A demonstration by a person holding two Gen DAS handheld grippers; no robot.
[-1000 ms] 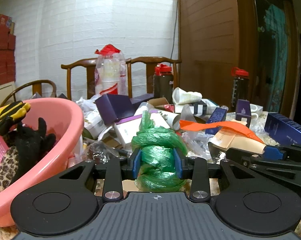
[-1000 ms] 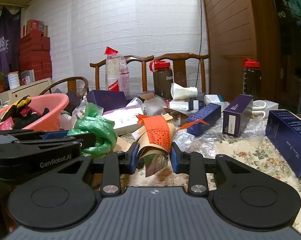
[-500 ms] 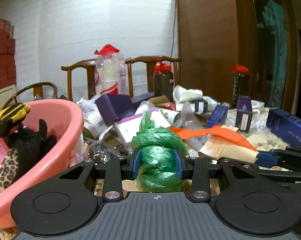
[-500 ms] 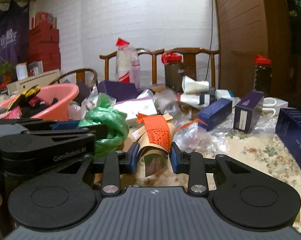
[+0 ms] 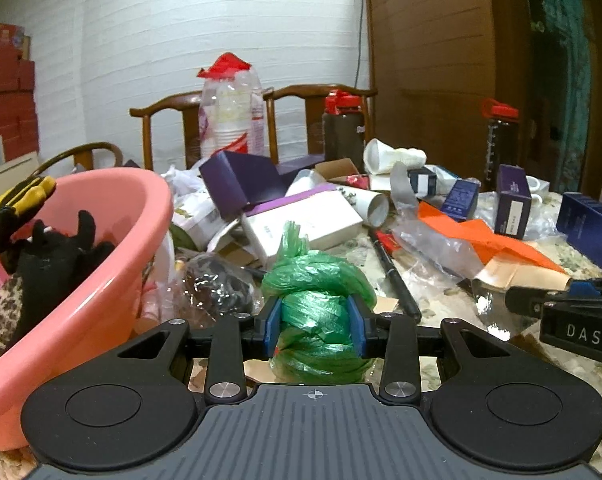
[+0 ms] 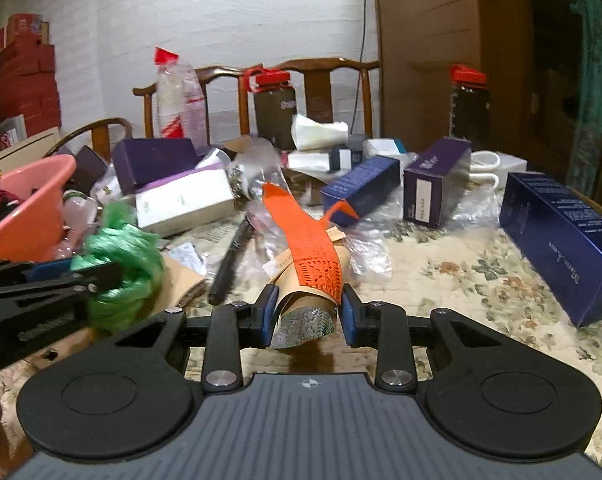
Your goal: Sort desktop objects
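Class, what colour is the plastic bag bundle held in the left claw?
Green plastic bag bundle, clearest in the left wrist view.

- warm indoor light, moderately bright; the white brick wall is washed out high up in both views, so the light seems to come from above.
- the right side falls off into dark around the wooden cabinet.
- fisheye bending curves the wall lines and the cabinet edges toward the borders.
- left wrist view is fairly sharp.
- right wrist view is softer, with motion smear on the green bag.
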